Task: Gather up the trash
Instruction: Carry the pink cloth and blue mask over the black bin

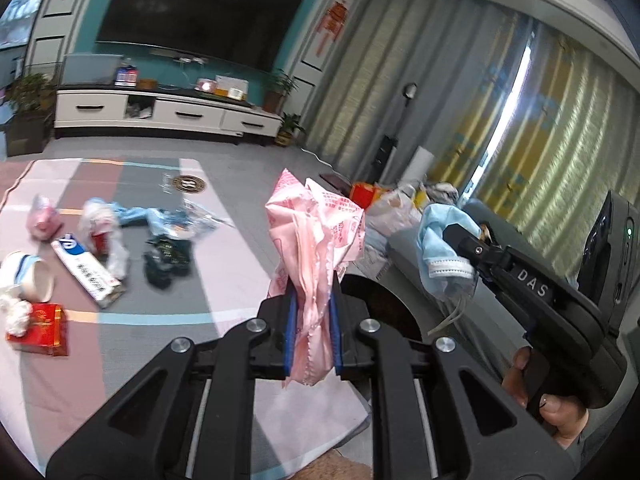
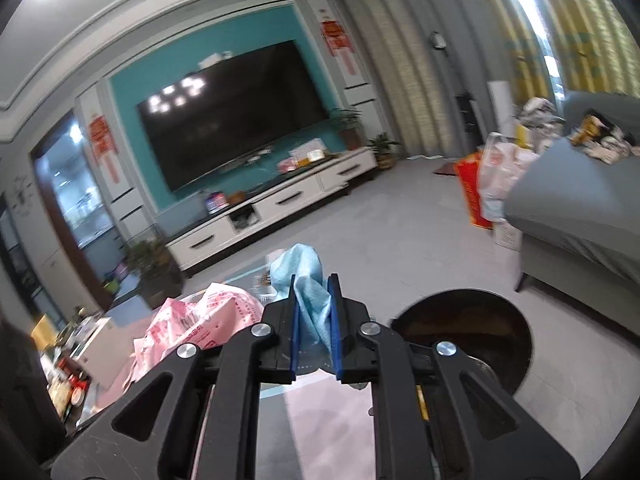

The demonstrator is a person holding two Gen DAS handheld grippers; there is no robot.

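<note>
Pinched nearly together, my left gripper [image 1: 313, 300] clamps a crumpled pink plastic bag [image 1: 316, 232], which bunches up above my blue pads [image 1: 291, 332] and hangs out below them. Just behind and right of these jaws sits a dark round bin [image 1: 384, 300], its mouth partly hidden by the bag. Further right, my right gripper [image 1: 460, 240] grips a pale blue face mask [image 1: 440, 248], with a hand [image 1: 548, 396] wrapped on its handle. Left of my jaws, well apart on the striped mat [image 1: 224, 248], lies more trash: a red box [image 1: 40, 330], a white paper cup [image 1: 30, 276], a white and blue carton [image 1: 86, 270], a dark wrapper [image 1: 168, 260] and a pink wad [image 1: 42, 220]. From the right wrist view, my right gripper [image 2: 315, 308] has its jaws drawn close on the face mask [image 2: 308, 284], the cloth rising above the blue pads [image 2: 334, 328]. Just left of them the pink plastic bag [image 2: 200, 320] shows. Right of and just beyond the jaws stands the bin [image 2: 472, 320], its mouth open. Well beyond are a grey sofa [image 2: 580, 208] with clutter and a white TV cabinet [image 2: 280, 204].
</note>
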